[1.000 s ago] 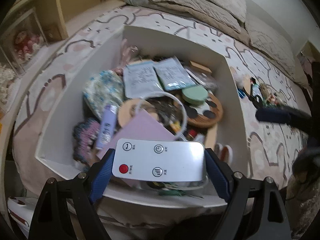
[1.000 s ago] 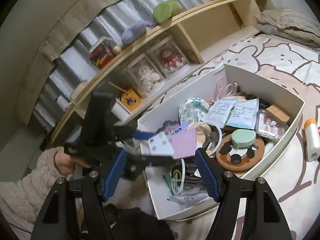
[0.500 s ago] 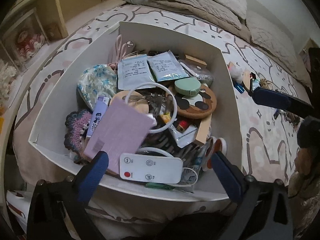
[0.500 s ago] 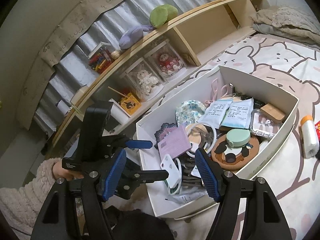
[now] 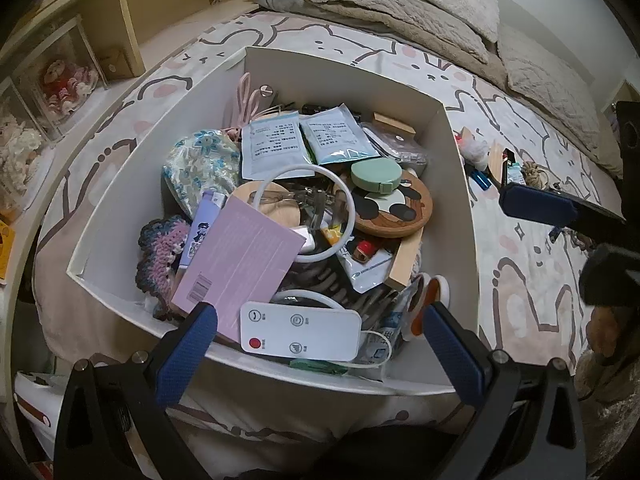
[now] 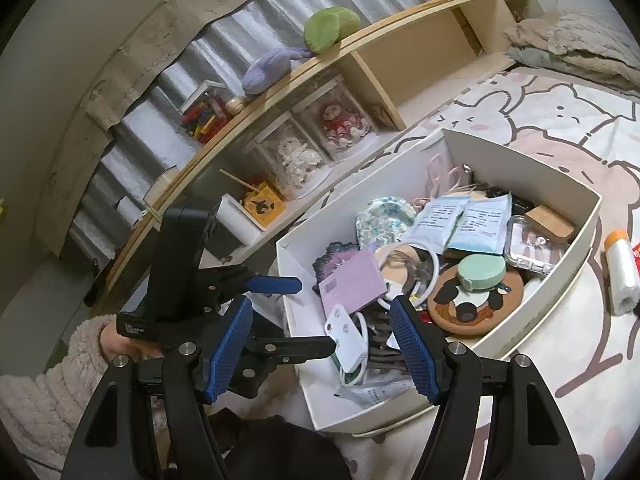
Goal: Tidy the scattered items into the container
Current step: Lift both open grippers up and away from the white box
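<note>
A white box [image 5: 460,184] on the bed is packed with small items. A white remote [image 5: 300,332] with a red button lies at its near edge, free of the fingers. My left gripper [image 5: 318,344] is open and empty just in front of the remote. My right gripper [image 6: 326,344] is open and empty over the box's near corner [image 6: 304,360], where the remote [image 6: 344,334] also shows. The left gripper [image 6: 276,316] appears in the right wrist view beside the box. Scattered items [image 5: 496,160] lie on the bed right of the box.
A plastic bag roll [image 6: 620,276] lies on the bedsheet right of the box. A wooden shelf [image 6: 280,92] with display cases and plush toys runs along the left. Blankets and pillows [image 5: 400,0] lie at the far end of the bed.
My left gripper opened and let the white remote drop into the near edge of the box, then drew back a little. My right gripper stayed open, shifting slightly.
</note>
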Demonstrator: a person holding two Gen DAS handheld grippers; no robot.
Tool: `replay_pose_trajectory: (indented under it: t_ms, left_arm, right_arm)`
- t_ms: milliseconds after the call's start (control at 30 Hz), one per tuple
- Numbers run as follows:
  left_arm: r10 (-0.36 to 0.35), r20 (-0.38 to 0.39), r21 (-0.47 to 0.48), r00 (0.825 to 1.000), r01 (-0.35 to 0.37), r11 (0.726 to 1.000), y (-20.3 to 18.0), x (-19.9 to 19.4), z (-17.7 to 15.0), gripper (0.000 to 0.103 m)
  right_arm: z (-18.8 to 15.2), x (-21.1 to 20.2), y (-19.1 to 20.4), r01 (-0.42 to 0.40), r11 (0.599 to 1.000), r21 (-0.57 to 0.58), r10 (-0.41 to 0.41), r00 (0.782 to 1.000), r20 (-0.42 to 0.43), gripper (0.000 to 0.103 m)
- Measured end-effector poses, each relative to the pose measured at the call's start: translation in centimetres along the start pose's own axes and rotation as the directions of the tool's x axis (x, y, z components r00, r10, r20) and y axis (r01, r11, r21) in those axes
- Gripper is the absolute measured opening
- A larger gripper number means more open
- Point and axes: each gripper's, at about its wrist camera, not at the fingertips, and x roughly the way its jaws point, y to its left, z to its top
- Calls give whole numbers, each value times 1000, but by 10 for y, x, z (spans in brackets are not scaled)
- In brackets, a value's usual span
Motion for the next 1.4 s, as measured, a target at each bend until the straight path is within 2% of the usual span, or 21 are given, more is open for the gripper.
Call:
replay_pose_trajectory:
  t_ms: [400, 700, 833, 1000, 1033, 1067, 1100, 1400]
  left_arm:
    - [-6, 75, -19, 997, 8, 1000, -7, -26, -4, 103]
    - [-5, 178, -17, 984, 8, 1000, -19, -55, -9, 103]
    - [7, 233, -11, 972, -4, 1000, -25, -70, -12, 103]
    - [19, 315, -9, 949, -17, 1000, -35, -90, -17, 103]
    - [21, 328, -13, 944, -17, 1000, -37, -94, -19, 103]
    - [26, 342, -17, 939, -21, 1000, -38, -97, -20, 103]
    - [32, 360, -17, 933, -28, 999, -41, -101, -22, 103]
    - [53, 459, 20, 887, -70, 997, -64, -123, -36, 103]
  right_arm:
    - [-3, -11, 13, 9, 999, -31, -8, 999, 32, 72]
    - [-6, -28, 23, 97, 993, -67, -92, 992, 81, 72]
    - [-10, -38, 29, 197, 976, -97, -187, 977, 104, 72]
    - [-13, -53, 34, 268, 958, -106, -251, 957, 149, 72]
    - [-14, -56, 35, 284, 952, -111, -265, 951, 158, 78]
    - [-16, -59, 36, 303, 946, -119, -282, 945, 166, 93]
    - [-18, -63, 38, 325, 937, -130, -301, 937, 178, 99]
    - [-37, -96, 51, 435, 887, -154, -379, 878, 292, 101]
